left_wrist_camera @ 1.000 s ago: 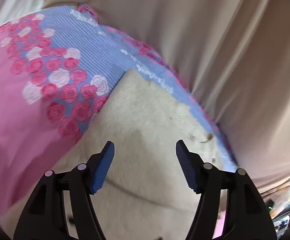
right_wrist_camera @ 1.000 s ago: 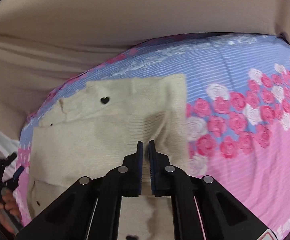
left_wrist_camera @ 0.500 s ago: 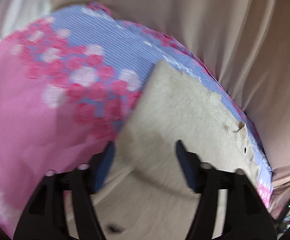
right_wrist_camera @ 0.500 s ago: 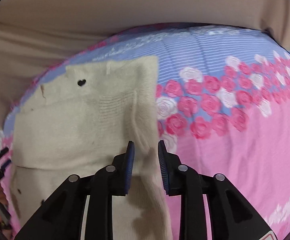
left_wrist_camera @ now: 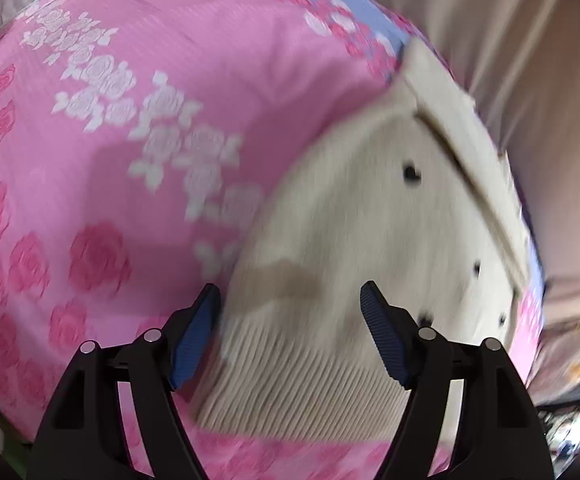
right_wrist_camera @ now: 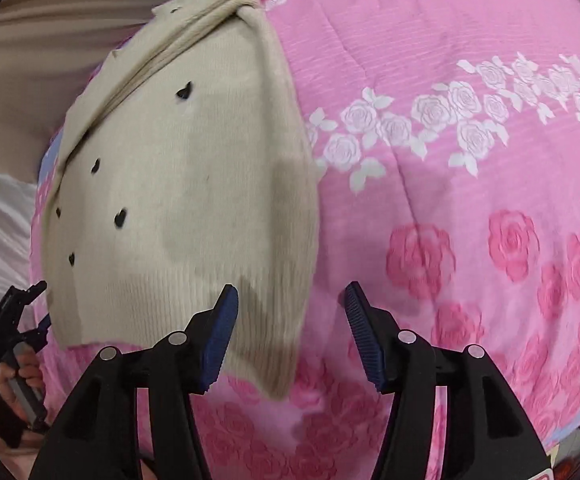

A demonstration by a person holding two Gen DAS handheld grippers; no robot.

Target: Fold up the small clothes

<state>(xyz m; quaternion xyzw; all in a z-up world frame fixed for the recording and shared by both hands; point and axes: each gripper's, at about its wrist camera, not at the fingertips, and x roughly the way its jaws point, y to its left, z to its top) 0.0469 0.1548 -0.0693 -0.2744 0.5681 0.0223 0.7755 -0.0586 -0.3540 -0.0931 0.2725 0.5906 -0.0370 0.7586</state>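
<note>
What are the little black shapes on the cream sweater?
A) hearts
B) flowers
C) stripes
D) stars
A: the cream sweater lying on the pink rose bedspread has small black hearts scattered across its knit, seen sharply in the right wrist view.

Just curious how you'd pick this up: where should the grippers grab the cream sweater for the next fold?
Probably the ribbed hem of the cream sweater, approached from the near edge: it lies flat and closest to both open grippers, left and right.
</note>
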